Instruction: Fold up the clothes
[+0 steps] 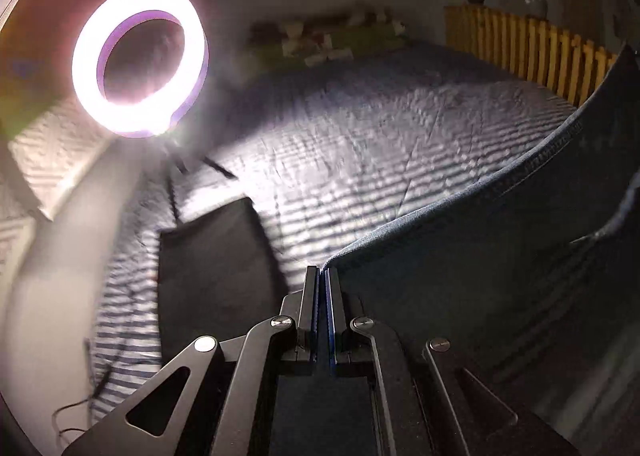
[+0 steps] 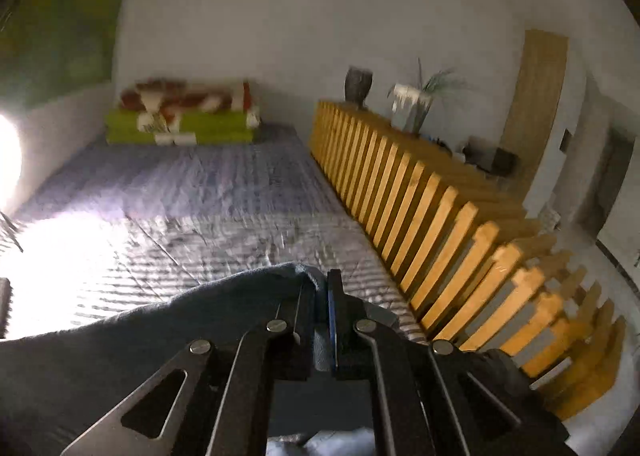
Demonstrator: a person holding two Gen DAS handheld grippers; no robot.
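A dark blue-grey garment (image 1: 500, 256) hangs stretched between both grippers above the bed. My left gripper (image 1: 322, 276) is shut on its hemmed edge, and the cloth sweeps from the fingertips up toward the right of the left wrist view. In the right wrist view the same garment (image 2: 140, 336) drapes to the left from my right gripper (image 2: 322, 282), which is shut on a bunched corner of it. A folded black cloth (image 1: 216, 276) lies on the bed, left of the left gripper.
A striped quilted bedspread (image 2: 208, 223) covers the bed. A lit ring light (image 1: 140, 59) on a stand glares at the left. A wooden slatted rail (image 2: 420, 215) runs along the bed's right side, with a vase (image 2: 358, 85) and plant on top. Green pillows (image 2: 180, 127) lie at the far end.
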